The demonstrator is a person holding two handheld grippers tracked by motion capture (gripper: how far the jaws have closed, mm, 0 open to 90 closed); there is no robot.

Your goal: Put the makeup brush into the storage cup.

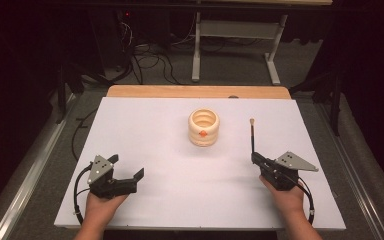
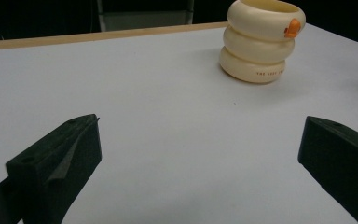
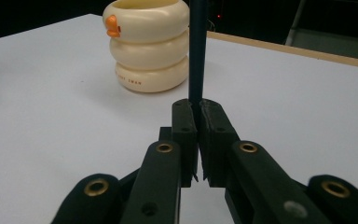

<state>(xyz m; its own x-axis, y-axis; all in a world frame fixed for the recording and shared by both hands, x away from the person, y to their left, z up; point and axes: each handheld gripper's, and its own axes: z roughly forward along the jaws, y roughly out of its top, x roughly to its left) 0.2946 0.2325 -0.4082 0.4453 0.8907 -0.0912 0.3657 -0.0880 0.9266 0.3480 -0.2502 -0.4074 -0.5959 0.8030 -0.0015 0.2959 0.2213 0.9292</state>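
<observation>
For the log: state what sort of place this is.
Probably a lab or recording workspace: a bare white table on a wooden board, loose cables on the floor behind, a metal stand frame, and dark surroundings.

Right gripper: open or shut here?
Shut. The right gripper is clamped on the thin dark brush, its jaws pressed against the handle.

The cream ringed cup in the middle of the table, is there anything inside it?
From above, the cream cup looks empty: only its pale ribbed inner wall shows. The very bottom is too small and shaded to confirm. The brush is outside it, clamped in the right tool.
</observation>
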